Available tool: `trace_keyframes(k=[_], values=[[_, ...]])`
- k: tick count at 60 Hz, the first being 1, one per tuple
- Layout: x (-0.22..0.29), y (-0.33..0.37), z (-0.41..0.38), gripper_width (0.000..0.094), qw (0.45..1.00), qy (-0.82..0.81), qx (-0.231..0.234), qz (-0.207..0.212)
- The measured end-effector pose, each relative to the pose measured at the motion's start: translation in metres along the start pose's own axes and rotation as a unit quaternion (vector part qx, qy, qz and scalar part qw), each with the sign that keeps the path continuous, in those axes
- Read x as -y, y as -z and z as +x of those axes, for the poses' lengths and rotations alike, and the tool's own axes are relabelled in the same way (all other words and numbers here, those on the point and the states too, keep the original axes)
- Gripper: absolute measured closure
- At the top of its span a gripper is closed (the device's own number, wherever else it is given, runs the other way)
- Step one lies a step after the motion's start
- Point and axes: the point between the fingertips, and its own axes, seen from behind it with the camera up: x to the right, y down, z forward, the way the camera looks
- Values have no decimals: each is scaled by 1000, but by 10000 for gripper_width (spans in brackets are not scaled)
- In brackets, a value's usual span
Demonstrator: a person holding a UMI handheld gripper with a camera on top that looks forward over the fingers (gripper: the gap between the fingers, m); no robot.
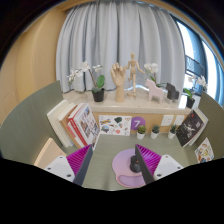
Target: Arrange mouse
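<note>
A wooden mannequin (130, 76) stands between potted orchids (96, 80) (curtains (120, 40) behind).

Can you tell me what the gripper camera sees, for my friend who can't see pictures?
The gripper has its fingers open above a table, with a round purple thing, maybe the mouse, between them. Beyond them stand books, a potted orchid and a wooden hand model before grey curtains.
</note>
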Motion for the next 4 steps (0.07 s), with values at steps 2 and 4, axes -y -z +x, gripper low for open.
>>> trace_keyframes(k=[2, 4], values=[[-2, 1, 1, 76, 1000, 0, -4, 2], [-3, 1, 3, 74, 1000, 1, -7, 2]])
